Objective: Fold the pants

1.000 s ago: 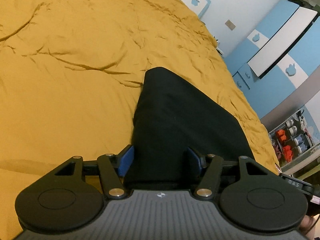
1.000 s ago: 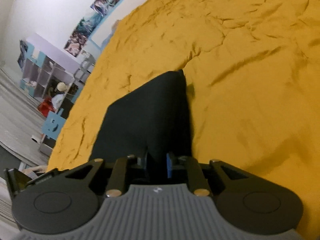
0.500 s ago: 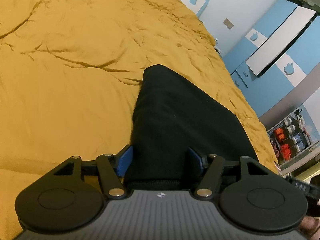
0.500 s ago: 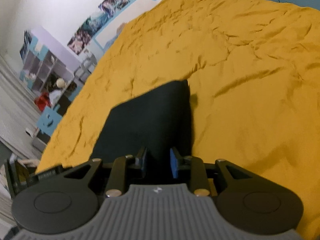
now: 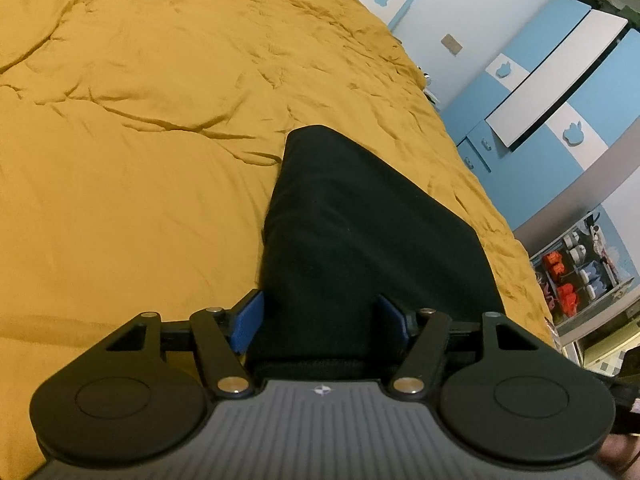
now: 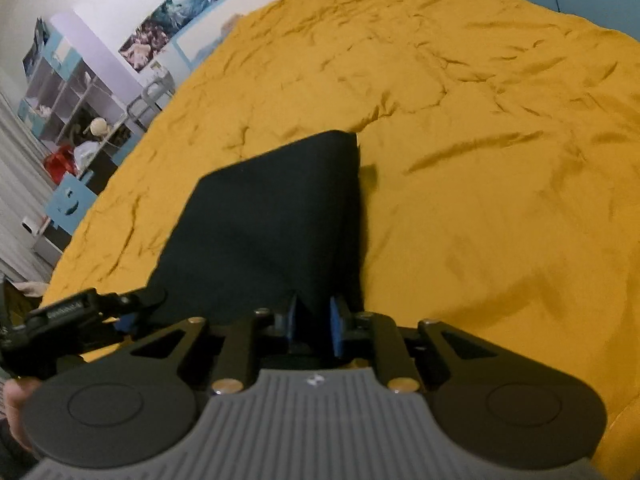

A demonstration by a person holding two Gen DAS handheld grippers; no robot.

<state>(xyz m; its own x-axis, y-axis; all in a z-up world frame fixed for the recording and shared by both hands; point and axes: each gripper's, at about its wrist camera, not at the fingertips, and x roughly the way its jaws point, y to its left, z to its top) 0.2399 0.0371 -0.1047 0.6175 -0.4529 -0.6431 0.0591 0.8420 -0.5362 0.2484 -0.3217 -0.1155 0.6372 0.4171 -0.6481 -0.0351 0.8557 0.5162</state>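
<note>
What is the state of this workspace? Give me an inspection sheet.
Surface: bed with wrinkled mustard bedspread.
Job's things: black pants folded into a compact stack, near edge at both grippers.
Clutter: nothing seen on the bedspread.
Grippers: left gripper jaws wide apart, straddling the pants; right gripper jaws close together with pants fabric between them.
Cables: nothing seen.
Surroundings: blue-and-white wardrobe, shoe rack, posters, shelving unit.
</note>
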